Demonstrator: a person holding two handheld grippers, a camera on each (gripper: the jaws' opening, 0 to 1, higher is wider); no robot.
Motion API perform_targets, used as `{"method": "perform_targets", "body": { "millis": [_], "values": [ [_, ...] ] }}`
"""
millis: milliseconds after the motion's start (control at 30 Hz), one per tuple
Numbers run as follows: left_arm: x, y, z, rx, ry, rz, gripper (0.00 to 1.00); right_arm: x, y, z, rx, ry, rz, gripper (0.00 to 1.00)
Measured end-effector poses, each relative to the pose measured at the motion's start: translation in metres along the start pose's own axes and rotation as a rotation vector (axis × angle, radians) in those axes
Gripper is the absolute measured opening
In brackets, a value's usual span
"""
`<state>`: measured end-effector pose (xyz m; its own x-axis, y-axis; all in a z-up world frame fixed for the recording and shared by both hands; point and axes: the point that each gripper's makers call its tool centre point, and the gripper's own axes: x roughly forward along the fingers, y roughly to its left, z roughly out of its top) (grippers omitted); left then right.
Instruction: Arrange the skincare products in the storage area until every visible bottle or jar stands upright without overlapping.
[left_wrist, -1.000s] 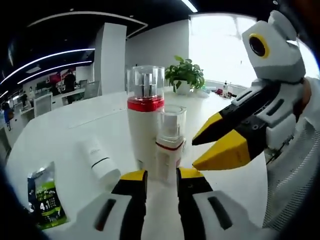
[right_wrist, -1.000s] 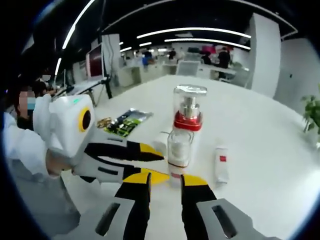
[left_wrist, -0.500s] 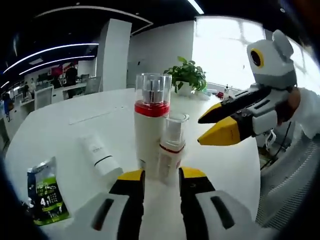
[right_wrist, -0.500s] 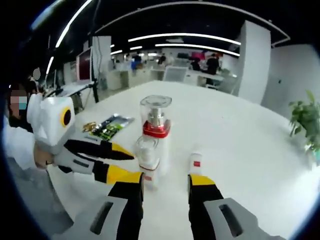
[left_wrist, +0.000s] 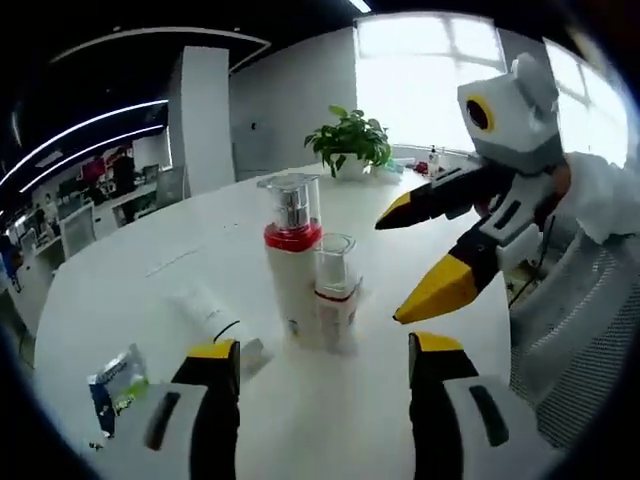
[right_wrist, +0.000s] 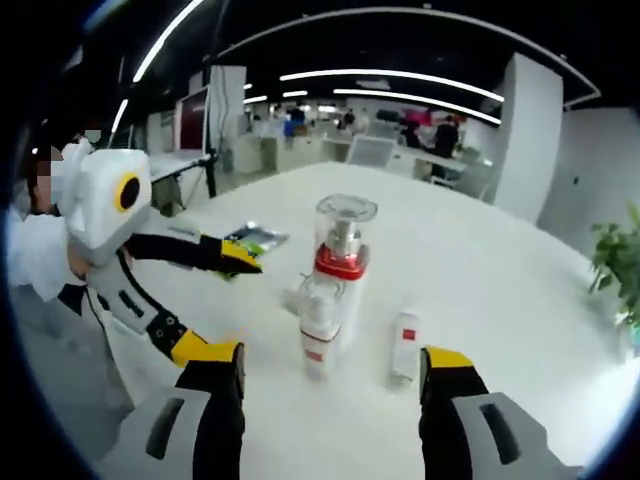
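Where red-collared, clear-capped: two upright white bottles (left_wrist: 308, 290), touching.

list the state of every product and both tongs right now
tall pump bottle: upright, clear cap on
small bottle: upright, close against the tall one
white tube: lying flat
white tube by left tongs: lying flat
green sachet: lying flat
left tongs: open, empty
right tongs: open, empty

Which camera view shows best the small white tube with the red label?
The right gripper view: the small white tube with a red label shows whole, right of the tall red-collared pump bottle. In the left gripper view I cannot pick it out.
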<state>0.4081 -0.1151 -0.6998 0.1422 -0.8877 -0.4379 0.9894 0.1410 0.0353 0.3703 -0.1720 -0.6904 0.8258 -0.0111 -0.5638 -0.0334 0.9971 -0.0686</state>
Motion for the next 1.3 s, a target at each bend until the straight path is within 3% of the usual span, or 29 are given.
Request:
{"method": "perform_targets", "body": {
  "millis": [167,267,667,967,1233,1300],
  "values": [
    [-0.01,0.004,0.003,0.062,0.008,0.028,0.73,-0.004,0.008,0.004,-0.022,-0.009,0.023,0.74],
    [-0.017,0.003,0.003,0.051,0.021,0.022,0.85,-0.008,0.011,0.008,-0.021,-0.026,0.034,0.77],
    [-0.049,0.011,-0.001,0.025,0.037,0.068,0.99,-0.014,0.023,0.007,-0.061,-0.035,0.068,0.85],
    [-0.074,0.024,-0.014,-0.014,0.069,0.116,0.99,-0.018,0.028,0.004,-0.068,-0.035,0.089,0.93],
    [-0.1,0.046,-0.018,-0.108,0.022,0.2,0.99,-0.015,0.029,-0.005,-0.065,-0.017,0.094,0.99],
    [-0.103,0.049,-0.022,-0.117,0.034,0.214,0.99,-0.014,0.031,-0.007,-0.071,-0.009,0.098,0.99]
  ]
}}
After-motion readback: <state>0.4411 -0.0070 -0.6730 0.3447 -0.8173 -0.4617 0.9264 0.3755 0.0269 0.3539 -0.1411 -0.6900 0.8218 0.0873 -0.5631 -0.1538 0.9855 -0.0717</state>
